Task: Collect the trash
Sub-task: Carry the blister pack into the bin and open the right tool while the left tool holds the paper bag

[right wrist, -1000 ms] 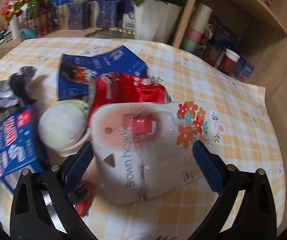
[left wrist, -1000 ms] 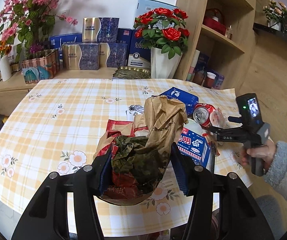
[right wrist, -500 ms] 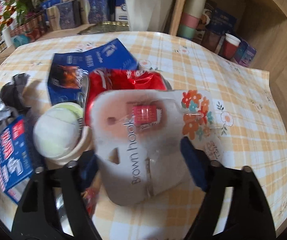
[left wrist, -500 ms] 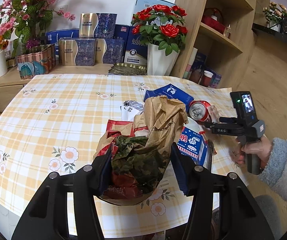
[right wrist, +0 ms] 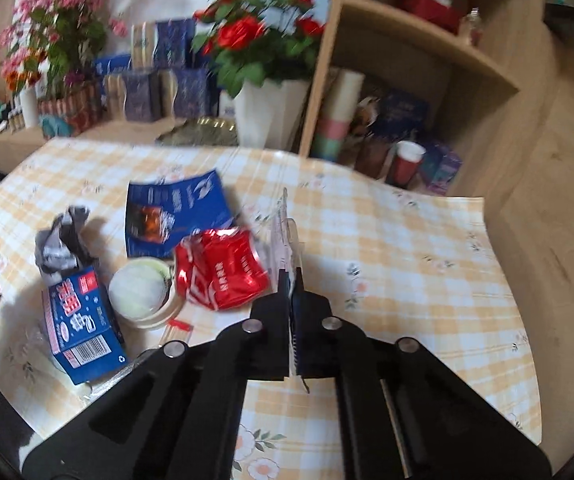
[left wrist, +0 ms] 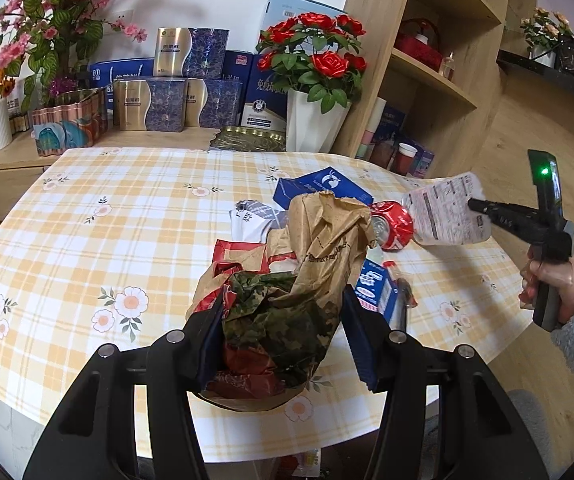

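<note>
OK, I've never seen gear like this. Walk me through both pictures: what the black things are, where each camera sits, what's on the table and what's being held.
No robot here: a person holds a hand-operated gripper in each hand, with a fisheye camera on each looking along its jaws. The left wrist view shows the left gripper, its jaws around a brown paper bag stuffed with trash. Off to the right is the person's right hand with the right gripper, its jaws shut on a flat plastic package lifted off the table; the right wrist view sees it edge-on. On the checked tablecloth lie a crushed red can, a blue carton, a blue packet and a lidded cup.
</note>
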`<state>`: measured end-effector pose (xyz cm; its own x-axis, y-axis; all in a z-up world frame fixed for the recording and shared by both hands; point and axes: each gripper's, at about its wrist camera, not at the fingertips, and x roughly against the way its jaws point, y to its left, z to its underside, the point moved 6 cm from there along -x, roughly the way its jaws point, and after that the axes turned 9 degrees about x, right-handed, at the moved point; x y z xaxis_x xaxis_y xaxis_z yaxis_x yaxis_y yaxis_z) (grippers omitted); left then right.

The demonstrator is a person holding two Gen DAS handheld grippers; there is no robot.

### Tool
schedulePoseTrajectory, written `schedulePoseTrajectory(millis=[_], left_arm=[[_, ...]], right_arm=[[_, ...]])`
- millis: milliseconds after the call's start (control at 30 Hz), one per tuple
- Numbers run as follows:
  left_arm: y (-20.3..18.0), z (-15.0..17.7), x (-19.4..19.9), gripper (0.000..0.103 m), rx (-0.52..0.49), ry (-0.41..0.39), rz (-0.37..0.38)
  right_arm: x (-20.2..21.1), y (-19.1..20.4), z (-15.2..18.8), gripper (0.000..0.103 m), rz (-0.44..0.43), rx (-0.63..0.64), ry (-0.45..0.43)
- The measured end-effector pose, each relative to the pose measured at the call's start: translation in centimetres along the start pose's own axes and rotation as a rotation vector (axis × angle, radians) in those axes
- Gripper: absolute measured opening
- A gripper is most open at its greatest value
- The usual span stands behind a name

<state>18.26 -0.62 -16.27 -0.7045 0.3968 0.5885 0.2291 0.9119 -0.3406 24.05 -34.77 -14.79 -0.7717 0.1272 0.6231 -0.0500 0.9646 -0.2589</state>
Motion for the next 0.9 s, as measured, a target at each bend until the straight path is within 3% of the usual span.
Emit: schedulePoseTrajectory(millis=[167, 467, 900], left_arm=[[-0.7, 0.1, 1.8, 0.052, -0.006, -0.013, 0.007], [-1.1, 1.4, 5.8, 0.052, -0.002, -0.021, 0.004], [-0.7, 5.8, 11.4, 0.052, 0.016, -0.003, -0.021]], right_arm=[[2.8, -1.1, 0.2, 0.005, -0.017, -0.052, -0.039], [9.8, 0.6, 1.0, 0.005, -0.086, -0.076, -0.125], [17.6, 8.5, 6.2, 0.005, -0.359, -0.052, -0.119]])
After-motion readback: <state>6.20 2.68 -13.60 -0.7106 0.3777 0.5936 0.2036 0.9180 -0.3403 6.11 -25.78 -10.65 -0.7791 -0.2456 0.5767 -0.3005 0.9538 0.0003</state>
